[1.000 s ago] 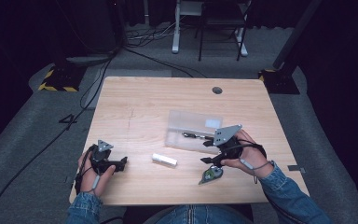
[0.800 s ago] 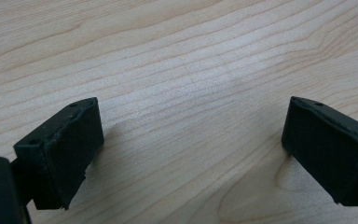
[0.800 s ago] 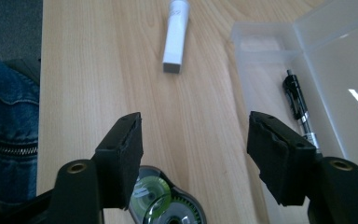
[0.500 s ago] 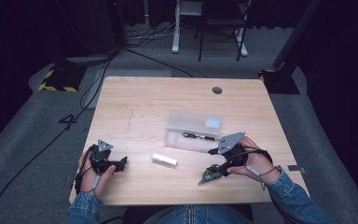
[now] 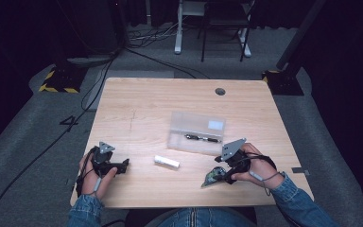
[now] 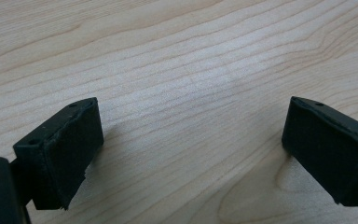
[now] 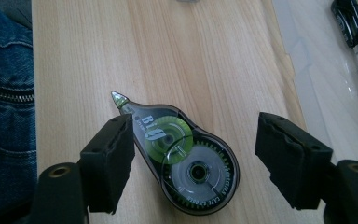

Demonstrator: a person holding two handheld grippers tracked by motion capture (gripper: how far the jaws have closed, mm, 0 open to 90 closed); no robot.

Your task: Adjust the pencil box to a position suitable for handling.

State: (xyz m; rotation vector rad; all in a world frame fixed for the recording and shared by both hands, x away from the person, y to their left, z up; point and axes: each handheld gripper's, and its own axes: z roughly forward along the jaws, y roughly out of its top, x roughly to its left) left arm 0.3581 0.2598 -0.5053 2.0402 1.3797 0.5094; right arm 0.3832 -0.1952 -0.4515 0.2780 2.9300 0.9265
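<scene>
Your right gripper (image 7: 193, 161), jaws just opening, straddles the light, rigid, smoky-clear plastic correction-tape dispenser (image 7: 186, 158) near the worktop's (image 5: 142, 104) front edge; grip its flat sides.

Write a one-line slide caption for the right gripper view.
Right gripper open astride a smoky translucent correction-tape dispenser with green reel lying flat on the light wooden table.

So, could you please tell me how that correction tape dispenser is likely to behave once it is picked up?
The correction tape dispenser looks like rigid, hollow plastic with gears visible inside, so probably stiff and light. Its smooth, rounded shell may slip between the pads. Lying flat on the table, it should slide rather than roll if pushed.
</scene>
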